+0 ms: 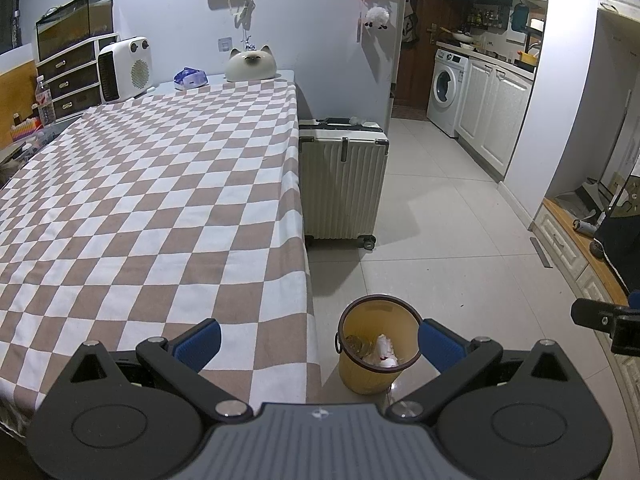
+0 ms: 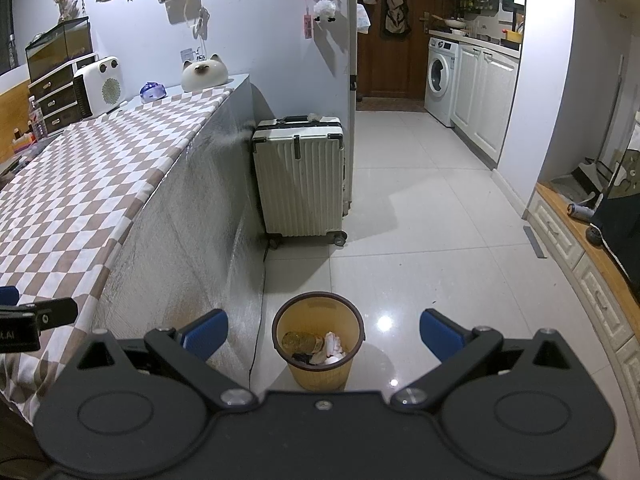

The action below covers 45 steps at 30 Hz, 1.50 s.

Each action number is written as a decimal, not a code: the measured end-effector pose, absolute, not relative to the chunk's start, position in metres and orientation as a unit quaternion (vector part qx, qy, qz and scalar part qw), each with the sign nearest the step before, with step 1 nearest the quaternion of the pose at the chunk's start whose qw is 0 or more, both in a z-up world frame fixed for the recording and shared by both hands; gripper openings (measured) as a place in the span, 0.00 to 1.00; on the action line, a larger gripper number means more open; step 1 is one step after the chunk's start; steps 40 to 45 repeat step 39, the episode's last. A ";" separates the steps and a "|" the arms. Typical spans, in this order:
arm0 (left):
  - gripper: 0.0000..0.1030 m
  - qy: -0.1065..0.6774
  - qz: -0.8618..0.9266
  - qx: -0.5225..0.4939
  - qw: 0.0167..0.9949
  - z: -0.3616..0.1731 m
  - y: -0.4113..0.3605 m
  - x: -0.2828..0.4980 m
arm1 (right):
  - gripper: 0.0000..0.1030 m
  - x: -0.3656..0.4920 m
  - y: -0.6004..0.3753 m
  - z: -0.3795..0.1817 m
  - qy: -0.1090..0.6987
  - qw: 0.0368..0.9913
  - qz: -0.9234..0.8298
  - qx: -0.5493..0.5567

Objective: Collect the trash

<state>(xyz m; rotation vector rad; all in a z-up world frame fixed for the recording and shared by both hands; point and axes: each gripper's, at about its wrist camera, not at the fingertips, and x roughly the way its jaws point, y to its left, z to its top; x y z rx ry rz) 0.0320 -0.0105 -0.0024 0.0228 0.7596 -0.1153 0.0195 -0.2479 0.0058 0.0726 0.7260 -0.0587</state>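
1. I see a table [image 1: 160, 184] draped in a brown-and-white checked cloth [image 2: 80, 184], with a white heater [image 1: 125, 69] and a cat-shaped ornament [image 1: 251, 65] at its far end.
2. A pale suitcase [image 1: 343, 184] stands on the tiled floor [image 1: 448, 240] beside the table; a washing machine [image 2: 440, 80] sits beyond.
3. The yellow bin [image 2: 318, 340] stands on the floor just beside the table's edge, holding crumpled white paper [image 2: 334, 346] and a round golden item I cannot identify.
4. My left gripper [image 1: 320, 344] and right gripper [image 2: 324, 334] both have fingers spread wide, empty.

Pale tiled floor [image 2: 420, 240] with yellow bin [image 2: 318, 340] and white suitcase [image 2: 300, 184] beside checkered table [image 1: 140, 200].
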 end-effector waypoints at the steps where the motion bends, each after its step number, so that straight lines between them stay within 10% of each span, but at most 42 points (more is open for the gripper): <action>1: 1.00 0.370 -0.056 0.011 0.927 -0.003 -0.010 0.032 | 1.00 0.020 -0.248 0.006 0.355 0.934 -0.029 0.035; 45: 1.00 0.367 -0.053 0.016 0.928 0.000 -0.004 0.035 | 1.00 0.021 -0.249 0.006 0.356 0.933 -0.026 0.037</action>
